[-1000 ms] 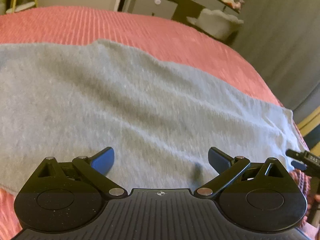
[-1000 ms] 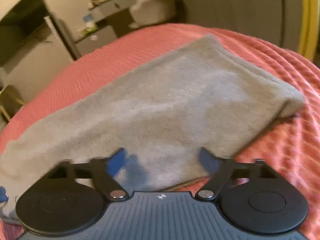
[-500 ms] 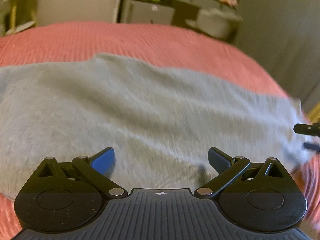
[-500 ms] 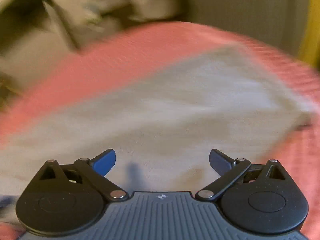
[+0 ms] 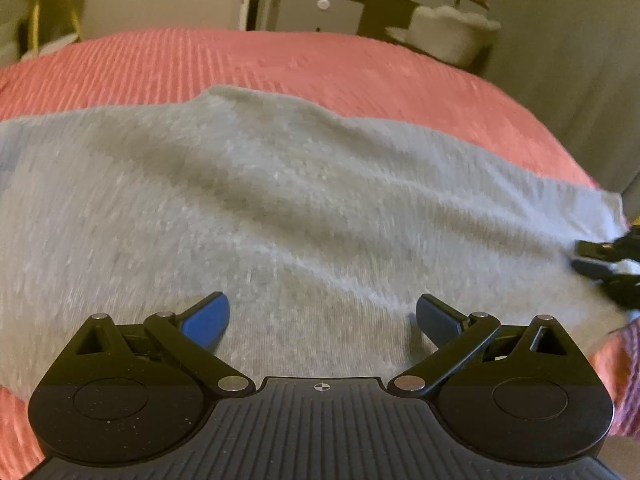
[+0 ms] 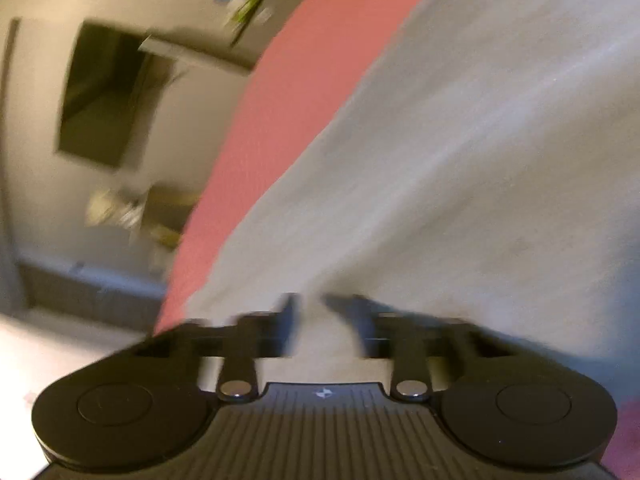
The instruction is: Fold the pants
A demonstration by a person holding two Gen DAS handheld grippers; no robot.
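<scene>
Pink ribbed bed cover (image 5: 320, 60) carries the grey pants (image 5: 280, 200), lying flat across its near half with one end by the right-hand edge. Left gripper (image 5: 322, 320) hovers over the near hem, jaws wide, nothing between them; right gripper (image 6: 316, 320) has just been closing, jaws now narrow with a pinch of grey cloth between them — grasp stage, judged. Next move calls for a left-hand grip, then both lifting that end over. Left view shows dresser (image 5: 320, 12) and chair (image 5: 52, 8) beyond; right view, tilted and blurred, shows the pinch itself.
</scene>
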